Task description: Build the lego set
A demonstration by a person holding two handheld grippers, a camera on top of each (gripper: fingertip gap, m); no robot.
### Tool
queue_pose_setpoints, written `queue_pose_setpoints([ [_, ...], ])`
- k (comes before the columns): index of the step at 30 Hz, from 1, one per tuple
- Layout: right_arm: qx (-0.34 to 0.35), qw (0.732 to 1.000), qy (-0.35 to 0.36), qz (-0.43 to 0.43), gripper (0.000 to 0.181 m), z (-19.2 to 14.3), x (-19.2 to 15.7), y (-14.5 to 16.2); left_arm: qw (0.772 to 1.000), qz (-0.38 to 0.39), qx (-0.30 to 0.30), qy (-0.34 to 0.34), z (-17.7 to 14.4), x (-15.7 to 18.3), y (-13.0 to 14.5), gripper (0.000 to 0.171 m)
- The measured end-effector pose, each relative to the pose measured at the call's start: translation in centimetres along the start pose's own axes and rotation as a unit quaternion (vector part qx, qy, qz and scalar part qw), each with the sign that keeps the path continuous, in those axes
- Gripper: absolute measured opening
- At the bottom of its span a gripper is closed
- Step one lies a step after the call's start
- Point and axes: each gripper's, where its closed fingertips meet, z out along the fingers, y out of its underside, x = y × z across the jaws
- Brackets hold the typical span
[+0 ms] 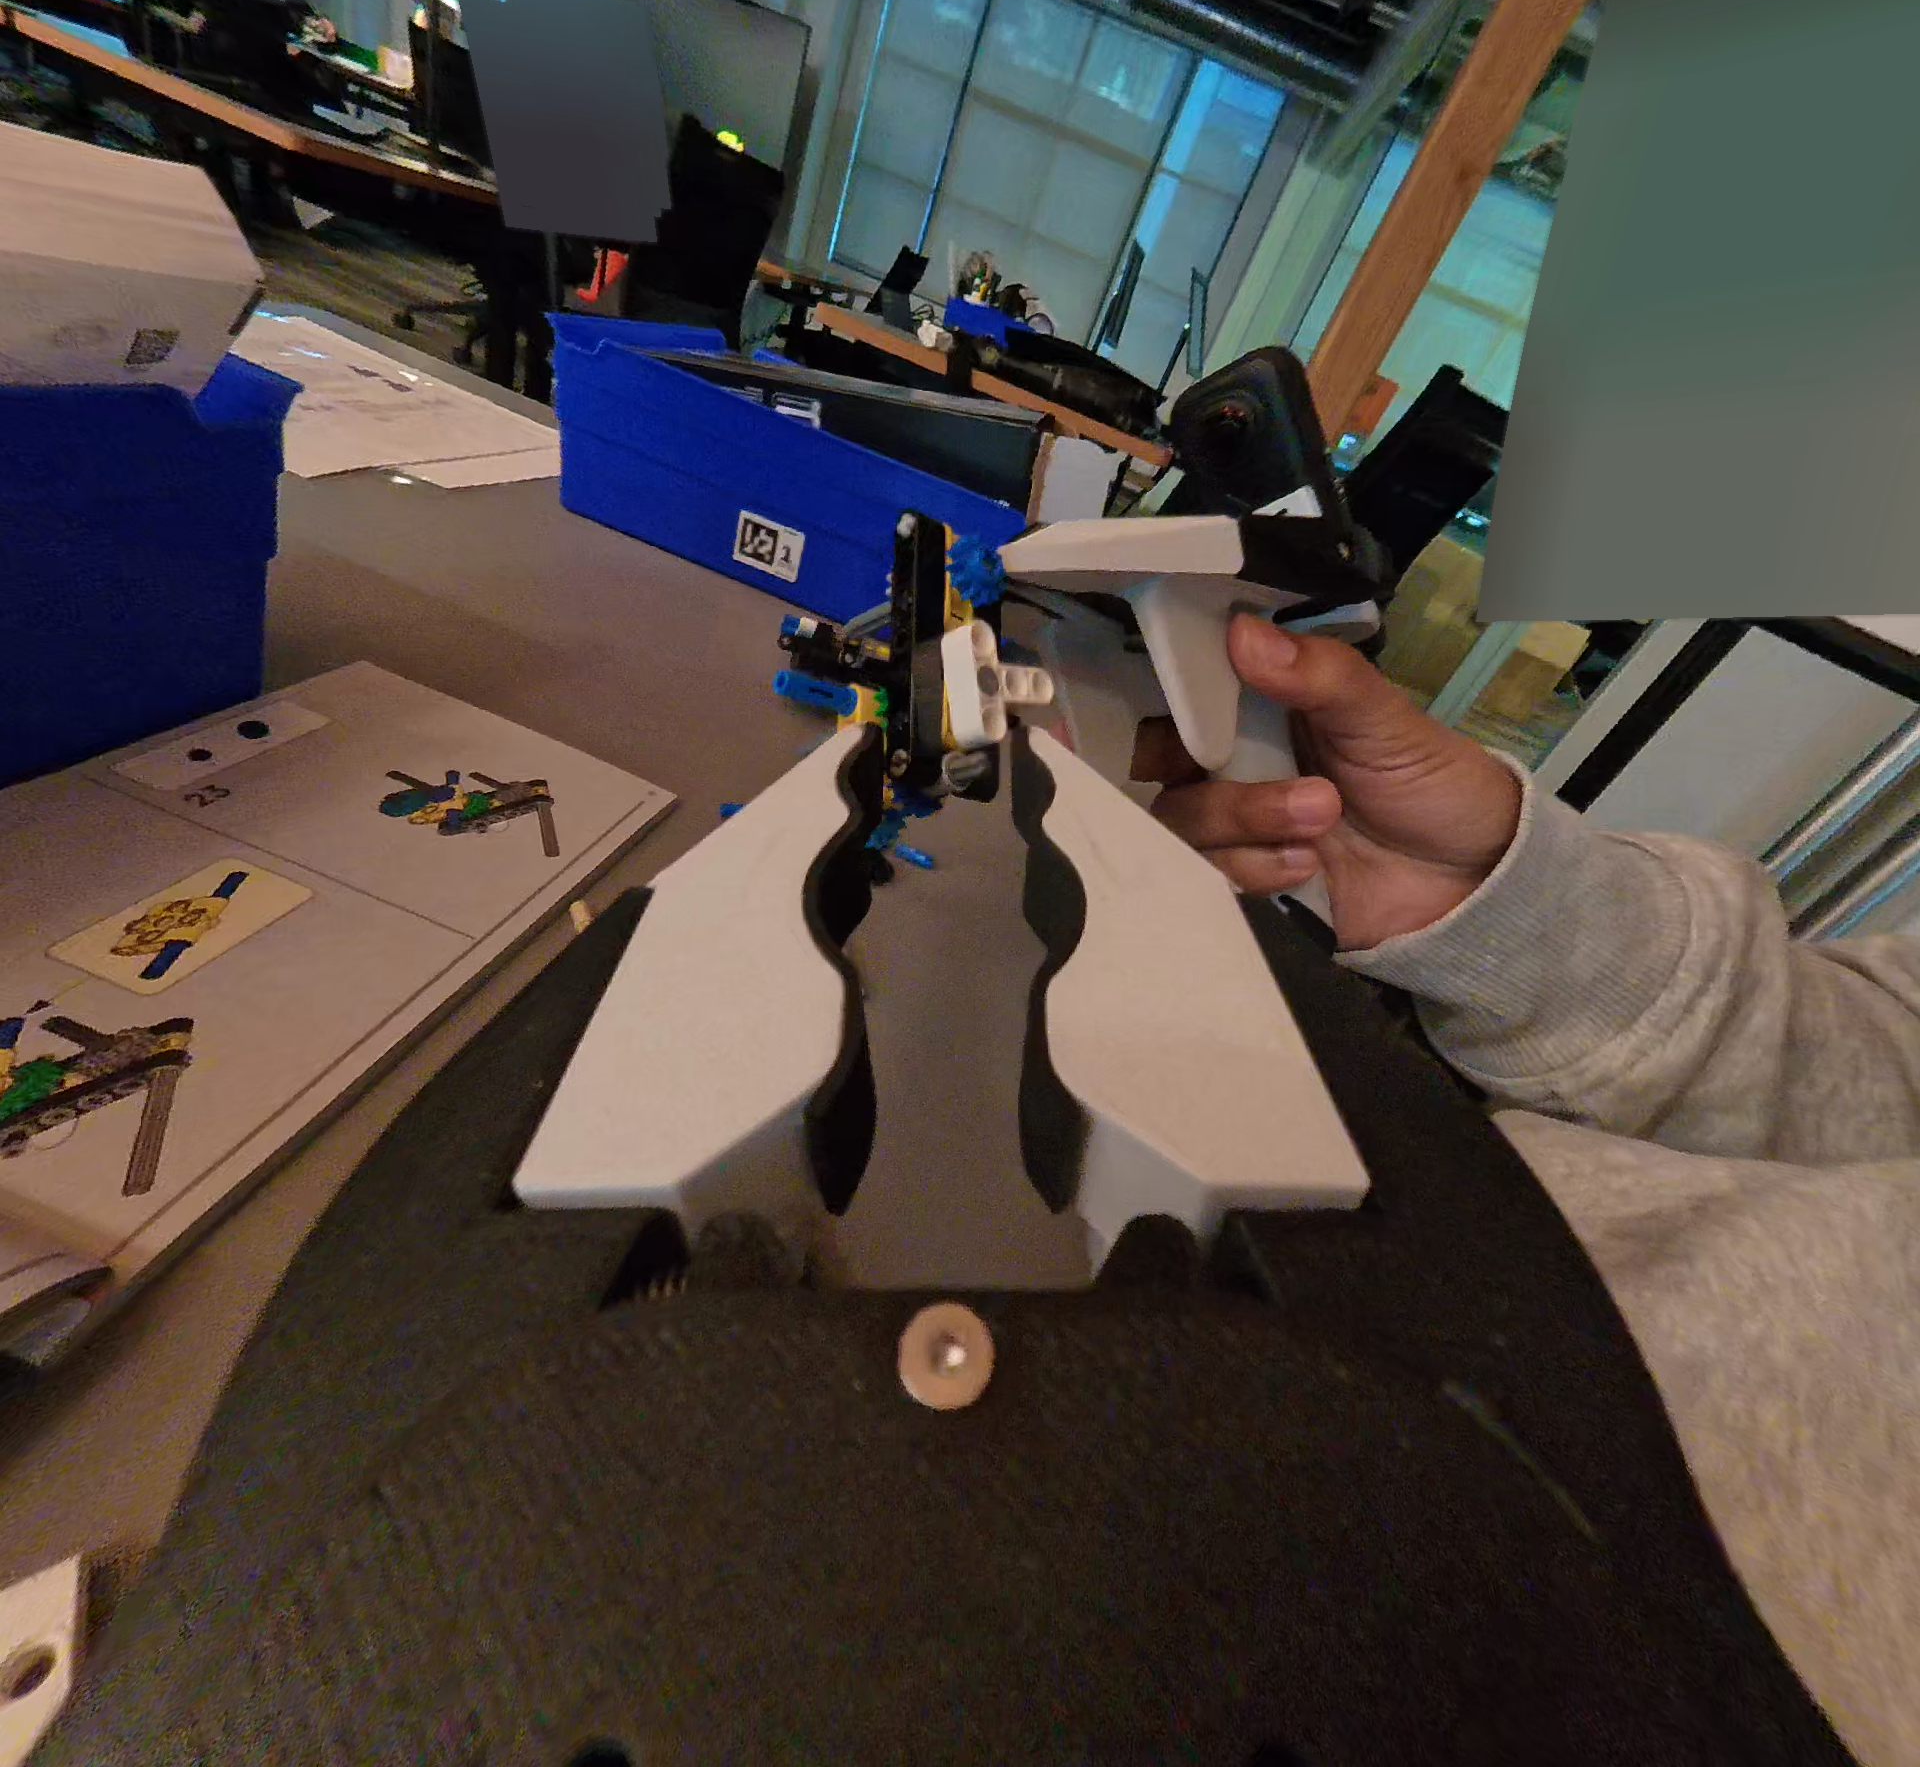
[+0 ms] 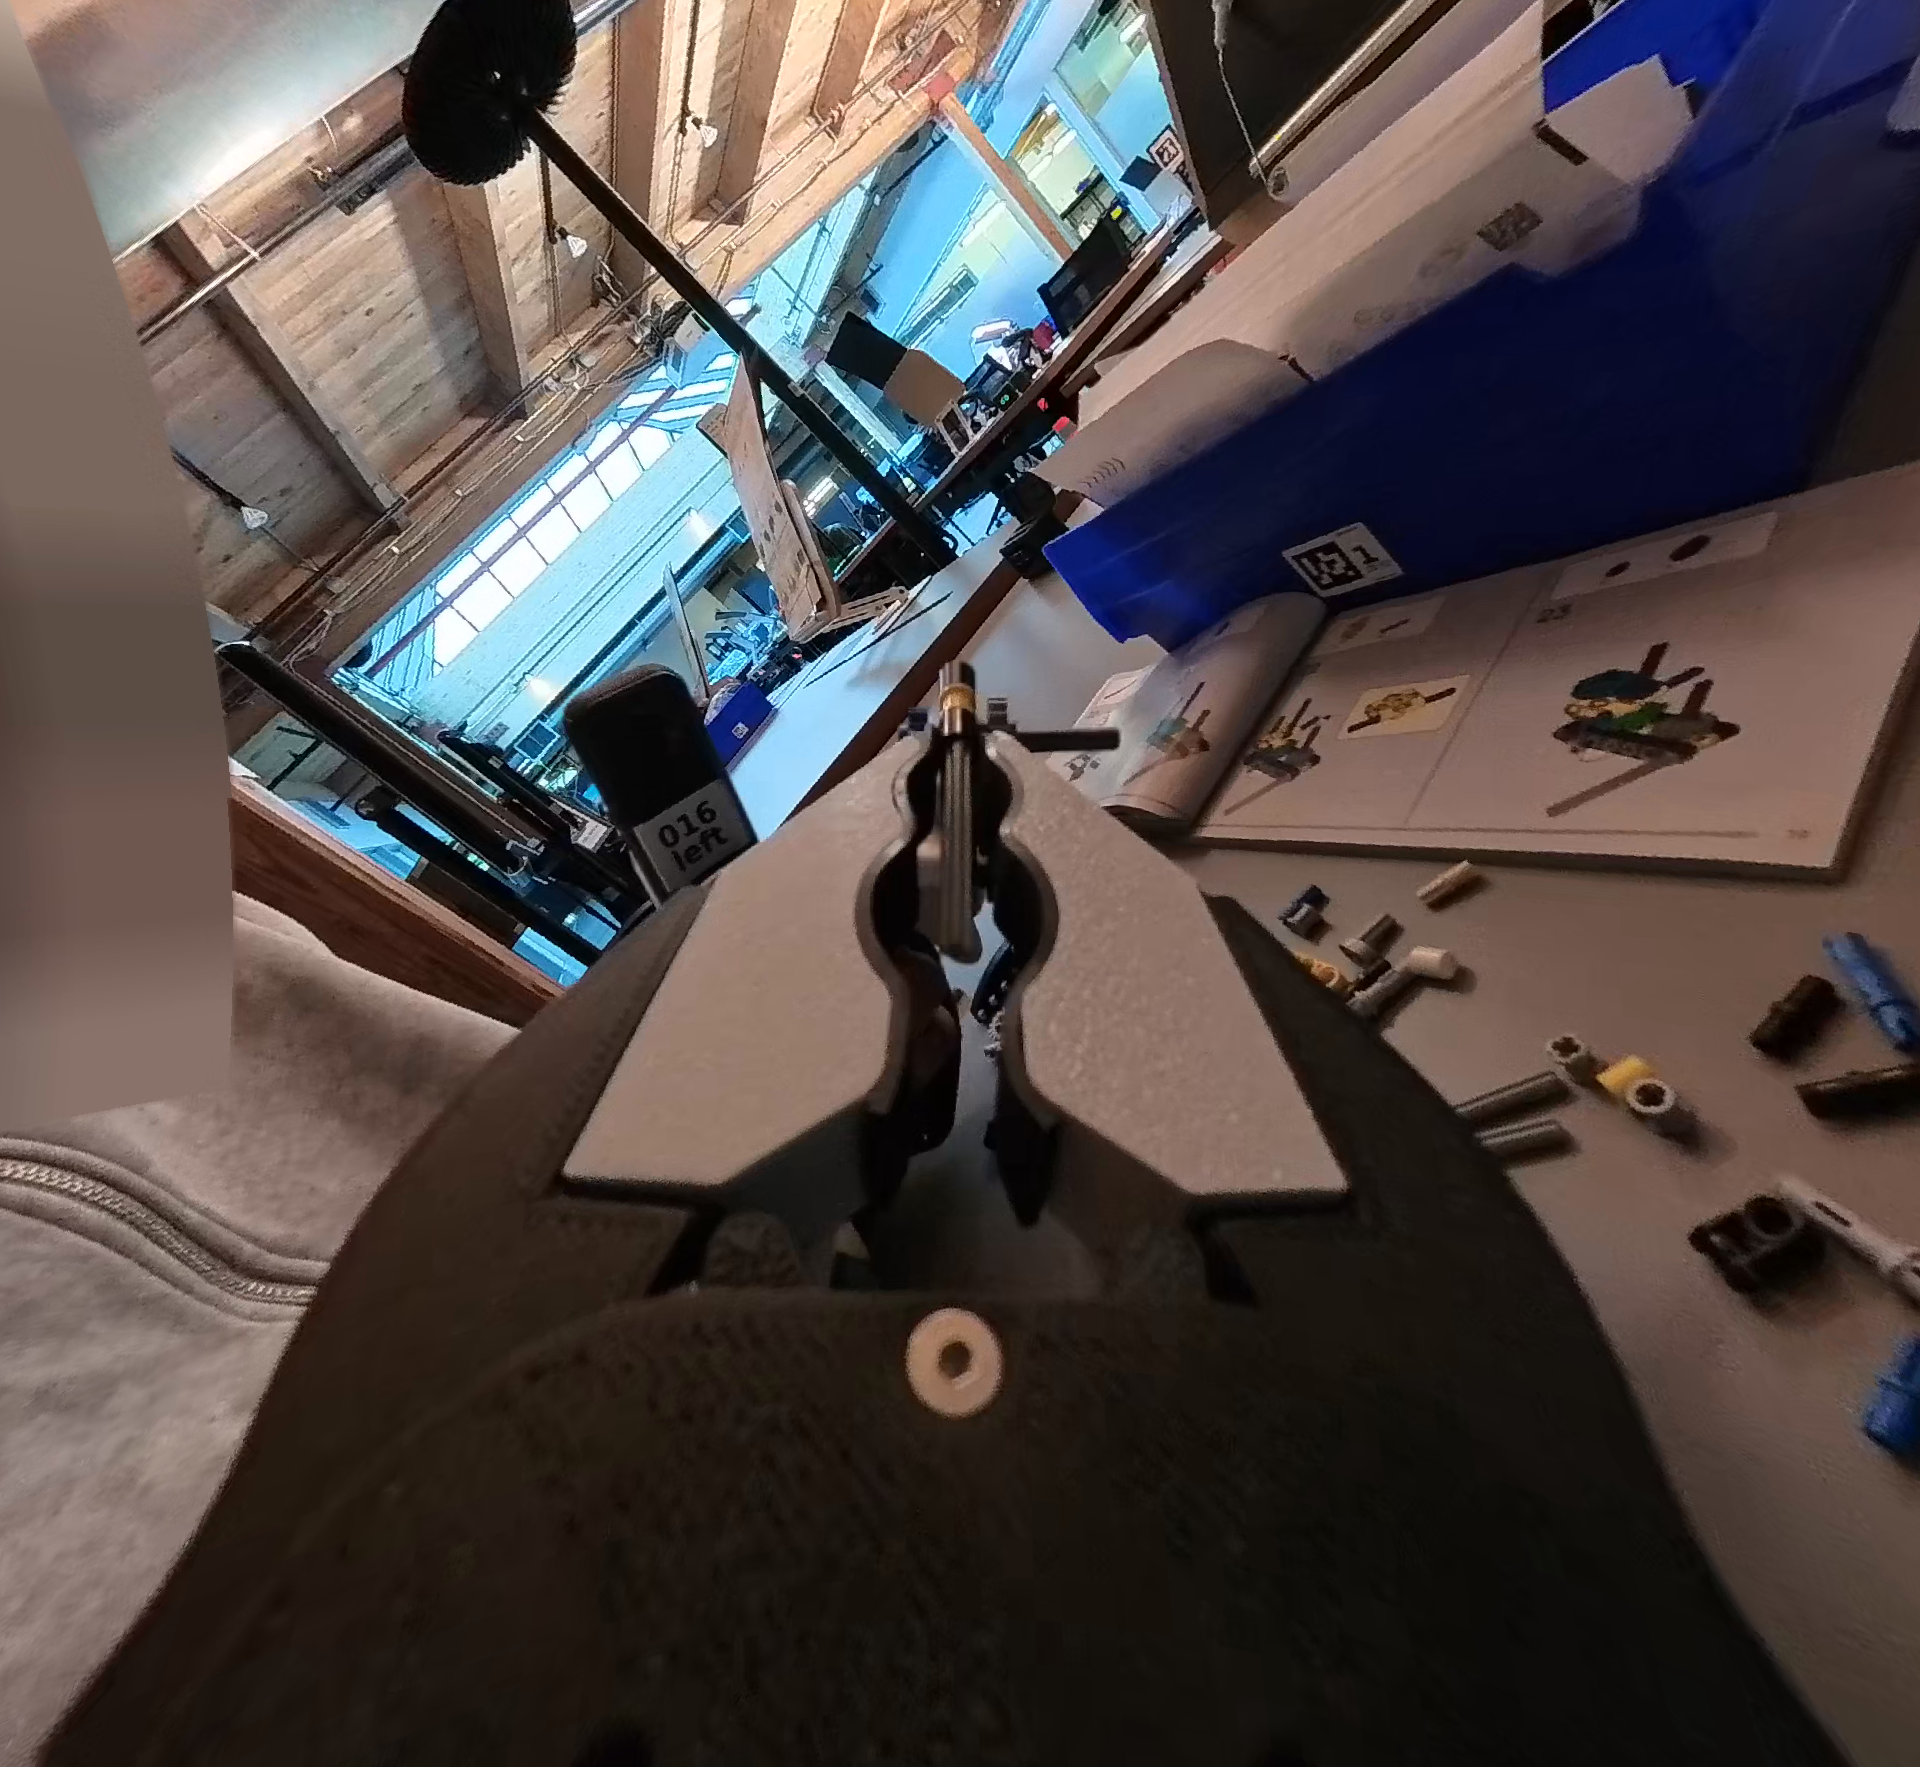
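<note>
My left gripper [image 1: 940, 746] is shut on the partly built lego model [image 1: 920, 647], a black, yellow and blue build with a white piece on its right side, held upright above the grey table [image 1: 540, 595]. My right gripper [image 2: 956, 761] is shut on a long grey lego beam [image 2: 958, 844] that runs between its fingers. In the left wrist view the right gripper [image 1: 1013, 559], held by a hand [image 1: 1340, 782], has its tip against the blue gear [image 1: 971, 564] at the model's top. Past the right fingertips, part of the model [image 2: 1070, 738] shows.
An open instruction booklet [image 1: 312, 886] lies at the left; it also shows in the right wrist view [image 2: 1507, 730]. Blue bins [image 1: 727, 470] [image 1: 125, 554] stand behind it. Several loose lego pieces [image 2: 1621, 1073] lie scattered on the table. A grey sleeve [image 1: 1662, 1042] is at the right. One gripper's finger ends stand about 4 cm off the other's.
</note>
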Motion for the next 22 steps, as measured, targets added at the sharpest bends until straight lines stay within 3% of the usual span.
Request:
queue_pose_setpoints([
  [6,0.004,1.000,-0.012,0.001,0.004,-0.4,-0.4,-0.7,0.995,-0.070,0.049,0.052,-0.7,0.4,-1.5,0.036],
  [10,0.002,0.997,-0.068,0.023,0.005,-0.8,-1.9,-1.5,0.973,-0.173,0.108,0.105,-1.9,-0.2,-3.2,0.042],
  [13,-0.016,0.983,-0.173,0.052,0.005,-1.2,-4.8,-2.1,0.930,-0.288,0.122,0.191,-2.4,-0.2,-3.7,0.054],
  [17,-0.050,0.951,-0.294,0.076,0.005,-1.6,-7.9,-2.3,0.839,-0.405,0.133,0.339,-3.3,1.7,-4.8,0.070],
  [22,-0.107,0.926,-0.351,0.082,0.005,-0.5,-9.9,-0.9,0.812,-0.406,0.075,0.412,-2.7,5.5,-4.1,0.078],
])
